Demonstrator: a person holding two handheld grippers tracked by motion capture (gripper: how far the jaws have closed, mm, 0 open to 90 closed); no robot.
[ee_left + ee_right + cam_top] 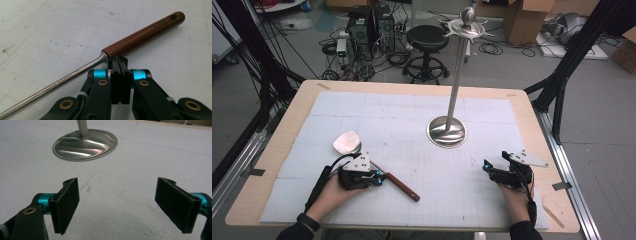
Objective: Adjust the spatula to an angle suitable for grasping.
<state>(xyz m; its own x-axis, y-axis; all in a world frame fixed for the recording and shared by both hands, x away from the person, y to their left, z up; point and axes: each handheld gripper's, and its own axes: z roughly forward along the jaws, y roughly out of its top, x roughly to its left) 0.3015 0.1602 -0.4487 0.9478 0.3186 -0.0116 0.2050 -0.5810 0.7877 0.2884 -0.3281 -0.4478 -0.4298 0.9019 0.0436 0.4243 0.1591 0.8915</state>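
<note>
The ladle [377,170] is seen lying on the white mat [412,130] of the tabletop [282,145], to the left of the metal stand [447,131] and nearer the person. Its shiny bowl [347,142] is turned toward the far left, and its brown wooden handle [145,32] is pointed toward the near edge, away from the stand's base.

The left tongs [119,61] are seen closed, their tips set at the spot where the steel shaft [57,81] meets the wooden handle; whether the ladle is actually pinched there cannot be told.

The right tongs [117,202] are held wide open with nothing between the pads [66,203]. They are kept low over the mat, to the right of the stand and nearer the person, and are aimed toward its round base [85,145].
</note>
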